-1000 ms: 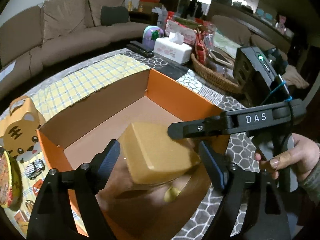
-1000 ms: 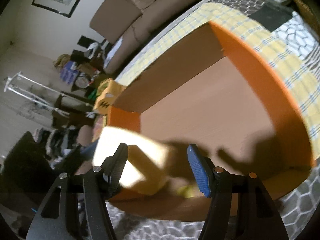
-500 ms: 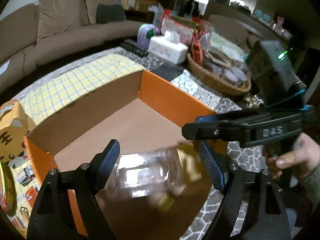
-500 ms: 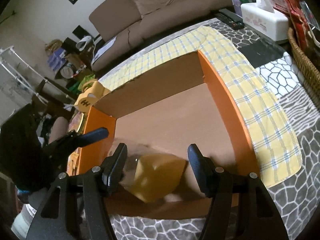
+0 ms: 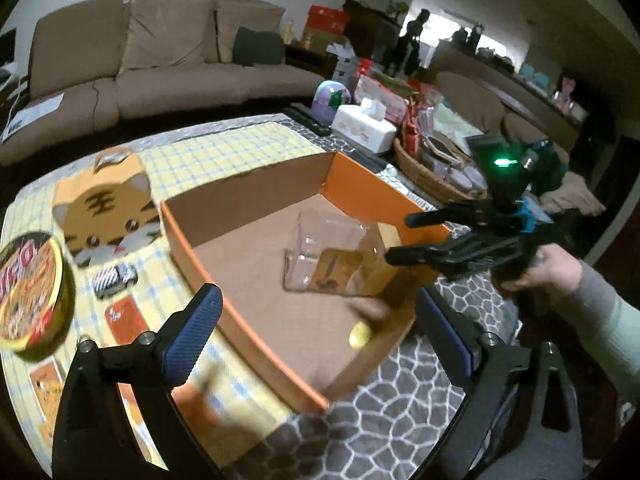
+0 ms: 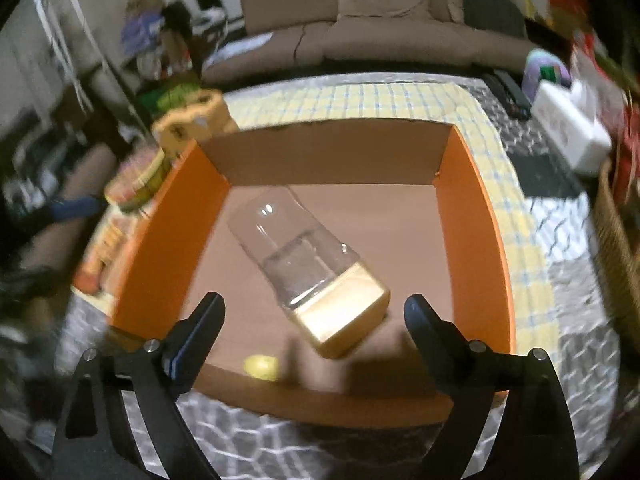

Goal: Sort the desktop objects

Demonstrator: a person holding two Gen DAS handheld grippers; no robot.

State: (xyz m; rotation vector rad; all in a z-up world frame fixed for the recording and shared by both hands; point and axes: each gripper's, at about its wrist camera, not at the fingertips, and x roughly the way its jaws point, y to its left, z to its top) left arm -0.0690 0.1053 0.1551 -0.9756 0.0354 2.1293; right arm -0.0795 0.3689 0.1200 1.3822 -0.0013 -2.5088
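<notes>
Lying loose in orange box (image 6: 472, 216), clear jar (image 6: 296, 256) released, both hand-held grippers (image 5: 316, 328) (image 6: 314, 324) just spread wide, empty.

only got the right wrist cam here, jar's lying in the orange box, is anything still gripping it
Observer: No. The left gripper is open, its jaws just widened, and the jar lies apart from it in the box.
Operator: what's left of the box, too blurry for me
Observer: A tiger-face box stands on the yellow check cloth.
Operator: anything else to sort there
Observer: A round noodle bowl and a small striped toy car beside it.
</notes>
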